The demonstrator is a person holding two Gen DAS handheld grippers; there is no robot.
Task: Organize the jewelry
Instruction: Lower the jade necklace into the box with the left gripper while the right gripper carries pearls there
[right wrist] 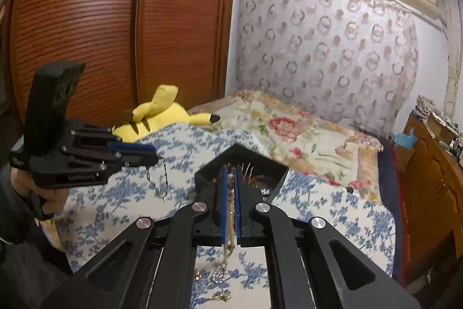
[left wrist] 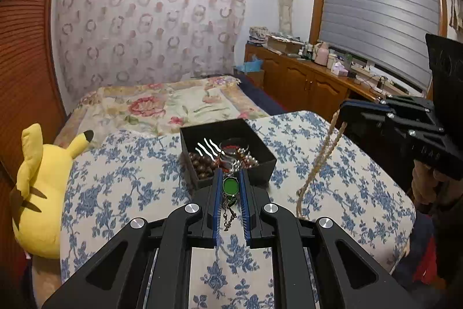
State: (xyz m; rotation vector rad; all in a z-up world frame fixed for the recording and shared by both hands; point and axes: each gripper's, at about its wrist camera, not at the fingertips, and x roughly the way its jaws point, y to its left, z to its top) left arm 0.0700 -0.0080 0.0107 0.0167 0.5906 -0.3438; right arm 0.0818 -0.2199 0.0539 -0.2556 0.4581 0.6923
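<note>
The left gripper (left wrist: 230,178) is squeezed tight on a green stone necklace (left wrist: 230,186), and the thin chain (left wrist: 228,215) of it hangs down between the blue pads (left wrist: 215,201). From the right wrist view, that same left gripper (right wrist: 154,154) sits off to the left side, held by a hand (right wrist: 49,193), and the thin chain (right wrist: 162,181) dangles under its tip, above the cloth. The right gripper (right wrist: 230,175) is pinched shut on a pearl necklace (right wrist: 230,210), which runs down between its blue pads (right wrist: 222,201) and ends in a little bunch near the cloth. In the left wrist view the right gripper (left wrist: 343,109) is up on the right side, and the pearl necklace (left wrist: 318,161) hangs from its tip in a long loop down to the cloth. Just past the tip of the left gripper is a black box (left wrist: 260,161) with no lid. Inside it are brown beads (left wrist: 202,164), a dark bangle (left wrist: 234,142) and some shiny silver bits, all mixed up. The box sits on a blue flower cloth (left wrist: 144,184). To the left of the left gripper, at the edge of the cloth, lies a yellow plush toy (left wrist: 37,193) with black ear tips. Behind the box is a bed (left wrist: 162,106) with a pink flower cover. Far off to the right is a wooden cabinet (left wrist: 303,80) under a window blind (left wrist: 379,7), with small things on top.
</note>
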